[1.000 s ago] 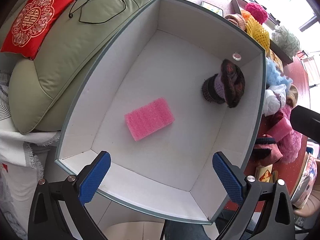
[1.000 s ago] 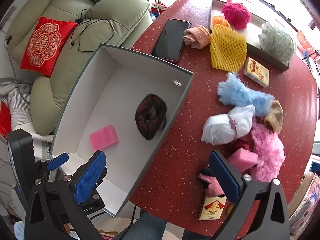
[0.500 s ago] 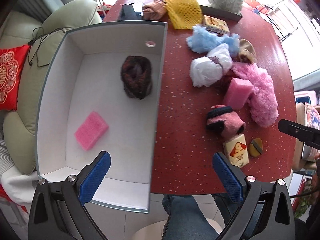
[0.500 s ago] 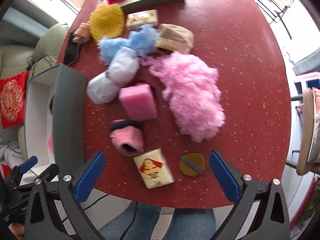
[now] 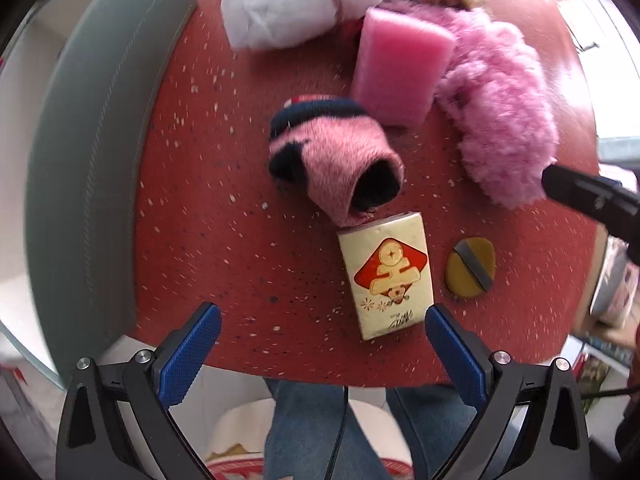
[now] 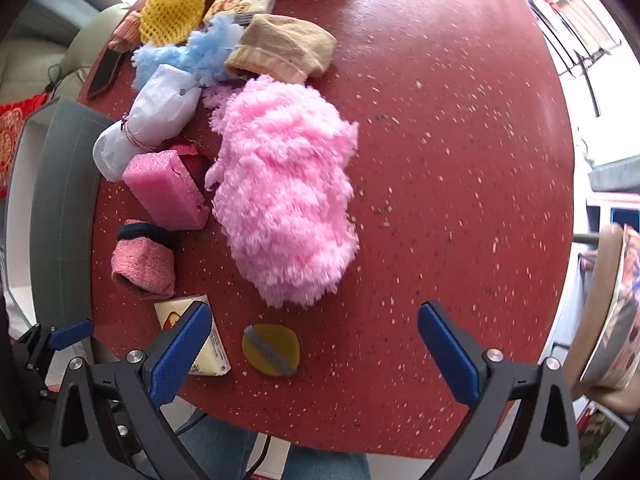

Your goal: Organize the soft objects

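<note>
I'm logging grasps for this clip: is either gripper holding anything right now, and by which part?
Nothing is held. The left gripper and the right gripper are both open, above the red table.

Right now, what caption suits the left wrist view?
Open left gripper above a tissue pack and rolled pink sock on a red table.

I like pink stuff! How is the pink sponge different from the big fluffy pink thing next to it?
The sponge is a neat block with flat sides; the fluffy thing is a shaggy, shapeless heap. The sponge looks smooth and finely pored, the fluffy thing curly and tufted. The sponge is much smaller. Both are pink, soft-looking, and lie side by side on the red table.
</note>
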`<act>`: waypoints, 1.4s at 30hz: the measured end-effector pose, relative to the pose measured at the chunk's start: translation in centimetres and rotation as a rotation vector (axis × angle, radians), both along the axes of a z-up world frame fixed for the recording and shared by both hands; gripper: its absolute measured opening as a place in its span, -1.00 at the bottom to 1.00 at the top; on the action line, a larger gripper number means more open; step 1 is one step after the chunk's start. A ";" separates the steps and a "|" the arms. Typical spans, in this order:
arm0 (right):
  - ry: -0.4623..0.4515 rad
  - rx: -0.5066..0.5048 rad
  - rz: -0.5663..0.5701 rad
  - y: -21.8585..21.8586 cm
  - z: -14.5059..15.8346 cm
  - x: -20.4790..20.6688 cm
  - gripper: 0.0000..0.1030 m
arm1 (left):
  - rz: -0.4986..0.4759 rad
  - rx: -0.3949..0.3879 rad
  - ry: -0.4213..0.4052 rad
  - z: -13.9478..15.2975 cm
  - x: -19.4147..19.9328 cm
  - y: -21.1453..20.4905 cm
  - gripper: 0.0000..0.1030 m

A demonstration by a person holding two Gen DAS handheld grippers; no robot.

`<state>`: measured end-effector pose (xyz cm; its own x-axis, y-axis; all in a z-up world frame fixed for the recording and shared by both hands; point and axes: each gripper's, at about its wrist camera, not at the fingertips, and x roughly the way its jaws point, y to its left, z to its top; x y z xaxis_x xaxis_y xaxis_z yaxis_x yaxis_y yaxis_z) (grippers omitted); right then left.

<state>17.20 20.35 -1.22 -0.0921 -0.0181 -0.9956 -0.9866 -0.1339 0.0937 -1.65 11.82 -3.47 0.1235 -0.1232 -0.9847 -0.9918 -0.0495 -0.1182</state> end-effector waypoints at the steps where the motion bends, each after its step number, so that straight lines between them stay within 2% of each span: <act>1: -0.001 0.011 0.037 0.6 -0.2 -0.4 1.00 | 0.027 -0.006 0.011 -0.5 0.3 -0.2 0.99; 8: -0.028 0.035 0.235 5.3 -2.7 -3.6 1.00 | 0.228 0.015 0.068 -3.2 1.6 -1.0 0.99; 12: -0.041 0.013 0.276 6.8 -4.5 -4.6 1.00 | 0.307 0.042 0.062 -3.8 2.0 -0.8 0.99; 15: -0.044 -0.018 0.267 7.4 -5.5 -4.6 1.00 | 0.318 0.022 0.102 -4.5 2.6 -0.6 0.99; 17: -0.038 -0.028 0.270 7.7 -6.0 -4.4 1.00 | 0.330 0.040 0.108 -4.1 3.0 -0.7 0.99; 21: -0.059 -0.041 0.279 8.0 -7.2 -3.8 1.00 | 0.287 0.008 0.135 -5.0 4.5 -0.6 0.99; 24: -0.051 -0.034 0.282 8.4 -7.4 -3.7 0.98 | 0.321 0.016 0.107 -5.3 4.2 -0.7 0.99; 26: -0.044 -0.015 0.303 8.3 -7.0 -3.9 0.87 | 0.318 0.012 0.110 -5.5 4.2 -0.8 0.99; 27: -0.053 -0.006 0.313 8.2 -6.8 -4.1 0.73 | 0.317 0.009 0.110 -5.6 4.2 -0.8 0.99; 30: -0.071 0.027 0.354 8.4 -5.9 -4.5 -0.03 | 0.305 -0.011 0.106 -5.8 3.7 0.5 0.98; 33: 0.006 -0.040 0.316 8.7 -5.3 -3.3 -0.06 | 0.291 -0.011 0.105 -5.6 3.8 0.9 0.69; 36: 0.037 -0.040 0.265 8.3 -4.2 -1.1 -0.06 | 0.258 0.013 0.102 -4.8 4.6 1.5 0.09; 38: 0.065 -0.055 0.235 7.6 -3.4 0.4 -0.06 | 0.224 0.029 0.097 -4.2 5.0 1.6 0.06; 42: 0.103 -0.078 0.187 6.1 -2.1 2.7 -0.06 | 0.171 0.009 0.121 -3.8 5.4 1.8 0.06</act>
<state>19.90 26.42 -3.36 -0.1814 -0.1208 -0.9760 -0.9298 -0.3020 0.2102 3.73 13.63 -7.24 0.0228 -0.1014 -0.9946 -0.9760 -0.2179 -0.0001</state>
